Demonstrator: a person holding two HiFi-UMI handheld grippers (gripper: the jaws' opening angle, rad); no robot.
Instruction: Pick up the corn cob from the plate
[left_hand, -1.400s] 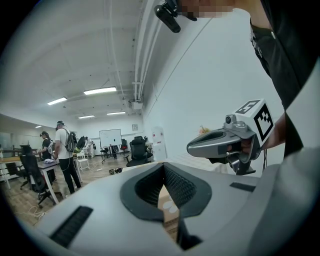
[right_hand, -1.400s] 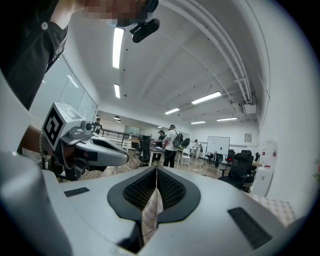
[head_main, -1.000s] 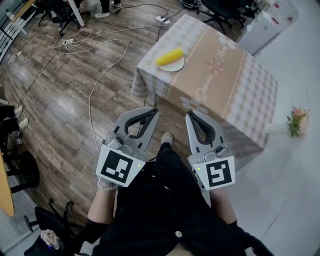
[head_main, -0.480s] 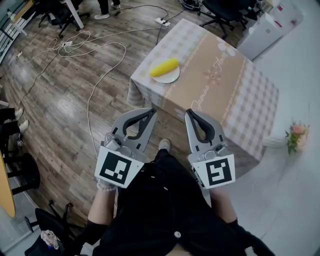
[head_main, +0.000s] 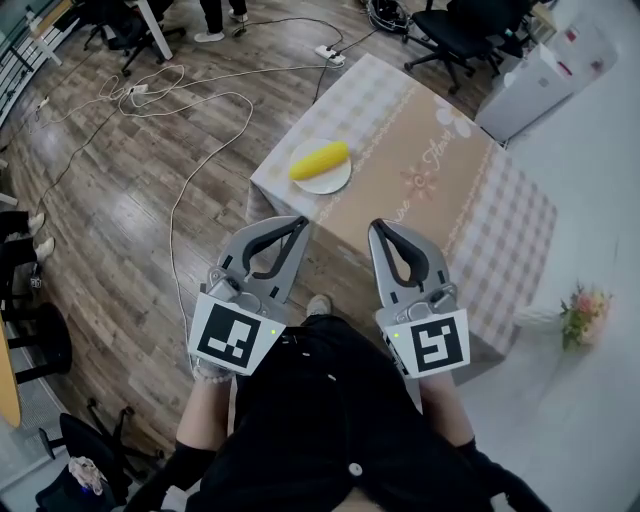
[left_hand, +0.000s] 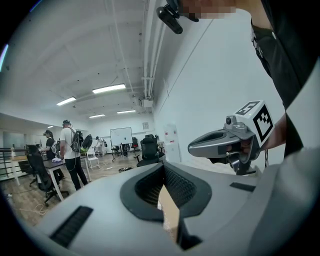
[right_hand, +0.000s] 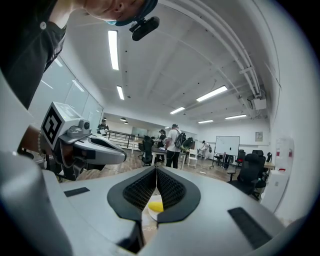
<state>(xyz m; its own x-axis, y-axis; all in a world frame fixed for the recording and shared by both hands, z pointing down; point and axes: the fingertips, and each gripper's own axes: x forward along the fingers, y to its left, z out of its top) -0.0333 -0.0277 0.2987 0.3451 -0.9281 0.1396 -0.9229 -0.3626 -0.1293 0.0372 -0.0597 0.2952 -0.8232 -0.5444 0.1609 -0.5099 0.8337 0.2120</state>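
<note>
Wood-plank floor (head_main: 120, 220) fills the left side of the head view, with loose cables (head_main: 200, 110) trailing across it and office chairs (head_main: 460, 25) at the top edge. A table (head_main: 470, 250) under a beige checked tablecloth (head_main: 440, 180) stands ahead of the person. The white plate (head_main: 337, 182) sits on the table's near left corner, and the yellow corn cob (head_main: 320, 160) lies on it, lengthwise across the plate. A small bunch of flowers (head_main: 580, 308) lies on the pale floor to the right of the table.

The left gripper (head_main: 299, 225) and the right gripper (head_main: 381, 228) are held side by side in front of the person, both pointing toward the table. Both are short of the plate and well apart from the corn cob.

Left gripper view: the jaws are fully together with nothing between them. A strip of the tablecloth shows through the opening behind the tips. The right gripper appears at the right of the frame. People (left_hand: 70, 150) and a whiteboard (left_hand: 121, 136) stand in the background.

Right gripper view: the jaws meet at the tips and hold nothing. The corn cob and the plate's rim are visible through the opening behind the tips, farther ahead on the table. The left gripper appears at the left of the frame.
</note>
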